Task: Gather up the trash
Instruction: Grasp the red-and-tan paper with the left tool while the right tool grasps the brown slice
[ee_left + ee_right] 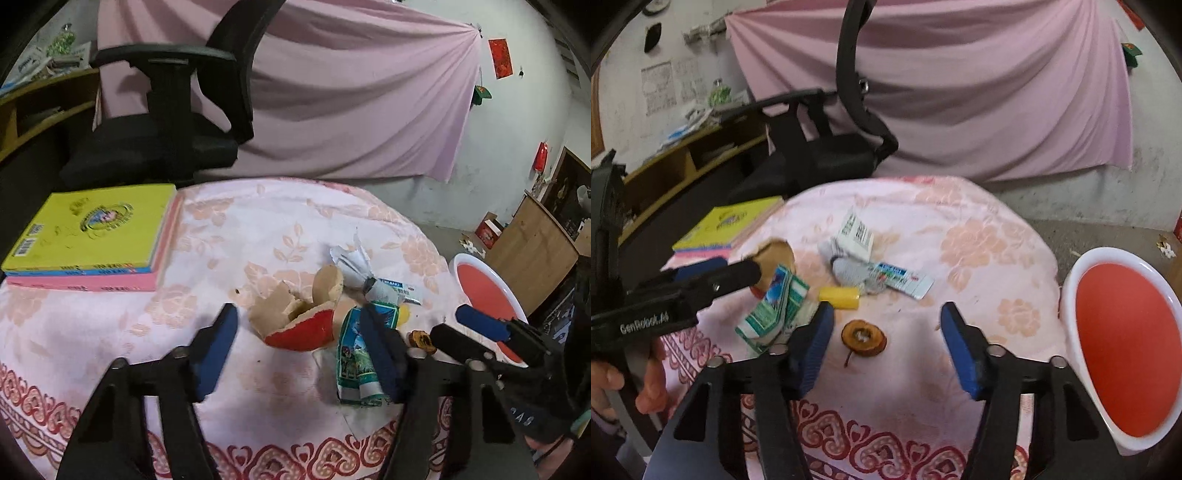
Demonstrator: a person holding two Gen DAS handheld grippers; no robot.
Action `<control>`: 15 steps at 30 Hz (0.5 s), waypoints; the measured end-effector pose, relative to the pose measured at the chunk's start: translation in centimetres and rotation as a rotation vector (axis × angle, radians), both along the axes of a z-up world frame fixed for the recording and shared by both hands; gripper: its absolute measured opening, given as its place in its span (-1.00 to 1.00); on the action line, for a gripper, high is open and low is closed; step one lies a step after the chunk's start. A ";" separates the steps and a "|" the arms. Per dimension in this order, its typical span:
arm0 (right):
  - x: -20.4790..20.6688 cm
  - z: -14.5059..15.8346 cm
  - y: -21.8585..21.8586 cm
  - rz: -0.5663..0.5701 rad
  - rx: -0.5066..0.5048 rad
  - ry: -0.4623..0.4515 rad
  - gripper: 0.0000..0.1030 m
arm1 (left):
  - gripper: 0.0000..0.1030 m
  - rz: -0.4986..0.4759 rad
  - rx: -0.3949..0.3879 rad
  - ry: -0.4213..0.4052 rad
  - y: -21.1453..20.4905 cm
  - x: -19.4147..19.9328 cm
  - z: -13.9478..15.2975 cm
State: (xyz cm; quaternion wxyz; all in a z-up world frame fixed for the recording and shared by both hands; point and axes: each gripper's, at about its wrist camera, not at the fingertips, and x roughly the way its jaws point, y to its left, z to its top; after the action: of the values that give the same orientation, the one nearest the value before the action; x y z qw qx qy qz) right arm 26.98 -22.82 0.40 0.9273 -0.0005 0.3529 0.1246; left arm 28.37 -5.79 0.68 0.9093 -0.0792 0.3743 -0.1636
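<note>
Left wrist view shows the trash heaped near the middle of the round table: a broken red fruit rind [295, 325] lies between the jaws of the left gripper [299, 350], which stand partly open with neither pad touching it, while the right-hand pad sits over a crushed green carton [351, 354] beside the rind. Behind them lie crumpled paper [351, 262] and a flattened tube [391, 290]. The rind looks cracked and brittle, so a squeeze could well split it and scatter pieces, and that pad may drag the carton along or pinch both at once. Right wrist view shows the right gripper [886, 347] also half open and holding nothing, with a dried fruit slice [863, 339] on the cloth between its jaws; being thin and flat, it may slip under the pads or the tablecloth [979, 236] may bunch up instead. Only this view shows a yellow stub [839, 297], the printed side of the paper, and the whole red bin [1123, 354] beside the table's edge, which the left view clips behind the other tool. The left view alone shows the rind's hollow inside and the books [92, 240] full on.
</note>
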 end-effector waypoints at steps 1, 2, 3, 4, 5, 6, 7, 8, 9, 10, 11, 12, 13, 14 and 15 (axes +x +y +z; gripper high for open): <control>0.1 -0.1 0.2 0.005 -0.008 0.008 0.01 | -0.04 -0.004 -0.005 0.010 0.1 0.2 -0.1; 0.1 -0.2 0.4 0.011 -0.016 0.015 0.01 | -0.13 -0.009 -0.014 0.021 0.1 0.4 -0.3; 0.3 -0.3 0.6 0.015 -0.022 0.021 0.01 | -0.19 -0.011 -0.019 0.025 0.2 0.4 -0.4; 0.4 -0.5 0.8 0.020 -0.029 0.030 0.01 | -0.30 -0.013 -0.024 0.029 0.3 0.4 -0.4; 0.5 -0.5 0.9 0.024 -0.033 0.036 0.00 | -0.41 -0.015 -0.032 0.033 0.4 0.5 -0.4; 0.5 -0.7 1.1 0.031 -0.037 0.048 0.00 | -0.45 -0.017 -0.038 0.037 0.4 0.5 -0.4; 0.7 -0.8 1.1 0.035 -0.039 0.056 -0.04 | -0.46 -0.018 -0.042 0.039 0.5 0.4 -0.4; 0.8 -1.0 1.2 0.039 -0.042 0.068 -0.11 | -0.51 -0.018 -0.046 0.038 0.6 0.4 -0.4; 0.9 -1.3 1.3 0.045 -0.041 0.088 -0.16 | -0.53 -0.019 -0.048 0.036 0.6 0.4 -0.3; 1.1 -1.5 1.3 0.049 -0.038 0.101 -0.22 | -0.54 -0.020 -0.046 0.035 0.6 0.4 -0.2; 1.1 -1.5 1.2 0.050 -0.032 0.108 -0.24 | -0.57 -0.020 -0.040 0.033 0.6 0.3 -0.2; 1.1 -1.6 1.1 0.051 -0.020 0.111 -0.25 | -0.58 -0.020 -0.035 0.031 0.5 0.3 -0.2; 1.1 -1.6 0.8 0.052 -0.006 0.116 -0.30 | -0.60 -0.019 -0.031 0.027 0.5 0.2 -0.1; 1.2 -1.6 0.6 0.051 0.007 0.121 -0.40 | -0.61 -0.015 -0.026 0.021 0.5 0.0 0.0; 1.1 -1.6 0.3 0.049 0.026 0.124 -0.46 | -0.62 -0.012 -0.024 0.016 0.5 -0.1 0.0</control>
State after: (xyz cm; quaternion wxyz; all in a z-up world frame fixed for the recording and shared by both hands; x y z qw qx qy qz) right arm 28.13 -22.53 -1.23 0.9003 0.0105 0.4079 0.1515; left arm 28.30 -5.28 0.68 0.9043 -0.0892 0.3798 -0.1731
